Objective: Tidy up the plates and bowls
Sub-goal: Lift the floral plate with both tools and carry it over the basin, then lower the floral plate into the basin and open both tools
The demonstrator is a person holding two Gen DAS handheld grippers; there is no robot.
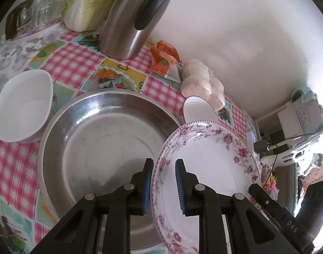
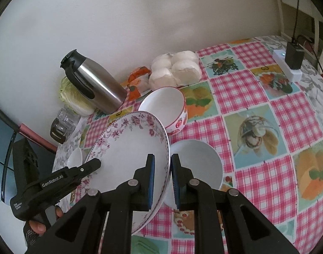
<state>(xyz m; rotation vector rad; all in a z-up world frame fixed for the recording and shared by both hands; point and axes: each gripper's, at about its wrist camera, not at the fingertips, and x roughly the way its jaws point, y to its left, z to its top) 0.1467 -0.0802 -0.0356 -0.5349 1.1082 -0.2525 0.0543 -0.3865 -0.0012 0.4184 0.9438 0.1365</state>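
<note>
Both grippers hold one floral plate [image 2: 129,154] tilted above the tabletop [image 2: 256,110]. The right gripper [image 2: 162,180] has its jaws closed on the plate's rim at about 4 o'clock of the plate in the right wrist view, blue pads on either face. The left gripper [image 1: 162,185] straddles the opposite rim, one jaw on each side with a small gap showing, so whether it actually pinches the plate cannot be told; in the right wrist view it comes in from 8 o'clock. In the left wrist view the floral plate [image 1: 203,169] overlaps the right edge of a large steel basin [image 1: 102,144]. A white bowl [image 1: 23,108] sits at 9 o'clock of the basin, just beside it. In the right wrist view a red-patterned bowl [image 2: 167,108] stands at 1 o'clock of the plate, and a plain white bowl [image 2: 199,163] sits just right of the right gripper. A steel thermos [image 2: 93,84], cabbage [image 2: 74,99], wrapped buns [image 2: 176,69] and glasses [image 2: 64,120] line the wall side. A power strip [image 2: 288,67] lies at the far right.
</note>
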